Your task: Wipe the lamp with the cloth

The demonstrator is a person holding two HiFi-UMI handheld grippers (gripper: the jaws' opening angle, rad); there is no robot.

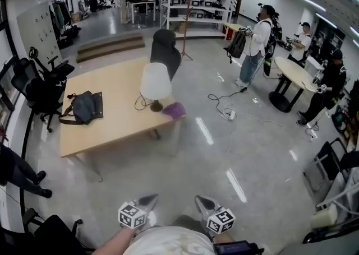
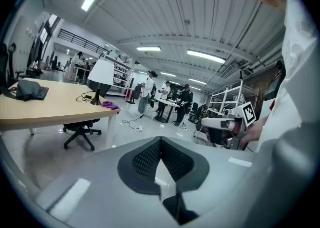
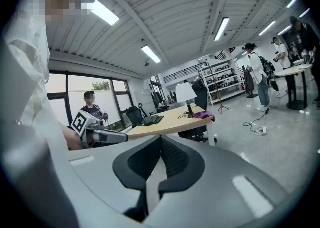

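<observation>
Table [image 1: 112, 130] well ahead holds lamp [image 1: 155, 83], probably cloth [image 1: 174, 110] beside it; left hand-held gripper [image 1: 150, 198] and right hand-held gripper [image 1: 202, 199] closed, empty, wiping unstarted.

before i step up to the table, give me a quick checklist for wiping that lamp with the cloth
1. Standing steady: ok, the lamp is upright on the table.
2. In reach: not ok, the purple cloth lies near the table's corner, far across the floor from both grippers.
3. Free to lift: ok, nothing lies on the purple cloth; it sits beside the lamp's base.
4. Ready to grasp: not ok, the left gripper has its jaws together, empty.
5. Ready to grasp: not ok, the right gripper has its jaws together, empty.
6. Plugged in: cannot tell, the lamp cord loops on the tabletop.
</observation>
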